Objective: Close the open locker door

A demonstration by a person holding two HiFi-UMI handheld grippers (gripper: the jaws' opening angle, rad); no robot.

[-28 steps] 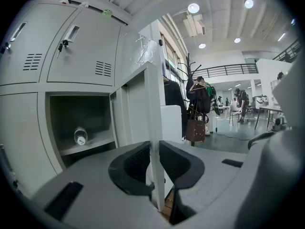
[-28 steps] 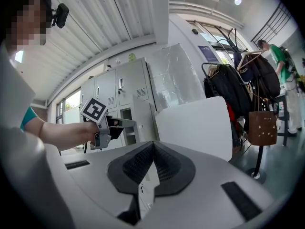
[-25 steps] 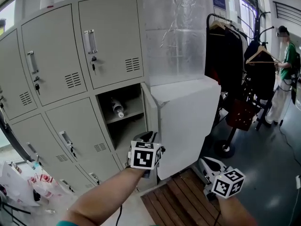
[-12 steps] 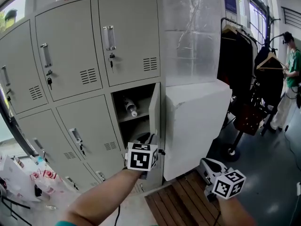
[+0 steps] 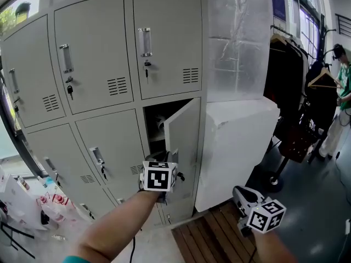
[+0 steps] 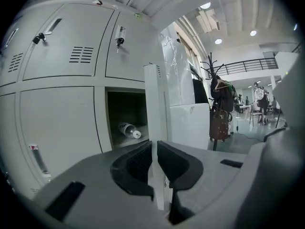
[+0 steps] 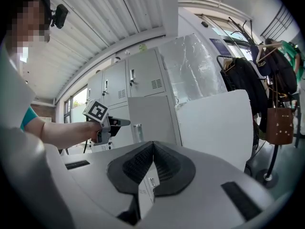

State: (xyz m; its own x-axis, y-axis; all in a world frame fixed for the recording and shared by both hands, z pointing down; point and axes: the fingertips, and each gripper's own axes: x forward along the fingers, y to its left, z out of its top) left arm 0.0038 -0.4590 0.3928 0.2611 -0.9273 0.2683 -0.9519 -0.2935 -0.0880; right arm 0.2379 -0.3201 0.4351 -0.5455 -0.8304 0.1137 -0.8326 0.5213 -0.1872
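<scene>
The grey locker door (image 5: 185, 138) of the middle-row right compartment stands half open. Its free edge (image 6: 153, 104) runs between the jaws of my left gripper (image 6: 155, 149). The jaws have just been closing on that edge and the pads press on both sides of it. In the head view the left gripper (image 5: 171, 163) is at the door's lower edge, its marker cube (image 5: 158, 177) behind it. A plastic bottle (image 6: 128, 130) lies on the shelf inside. My right gripper (image 7: 152, 149) is shut with nothing in it, low by the white block (image 5: 239, 192).
A large white block (image 5: 241, 141) stands right of the lockers under a foil-wrapped column (image 5: 236, 43). Beyond it are a clothes rack (image 5: 296, 92) and a person (image 5: 343, 92). Wooden slats (image 5: 214, 234) lie underfoot, and bags (image 5: 27, 207) sit at the lower left.
The door has swung from wide open against the white block to half open. My left gripper has moved left with its edge. The right gripper has barely shifted.
</scene>
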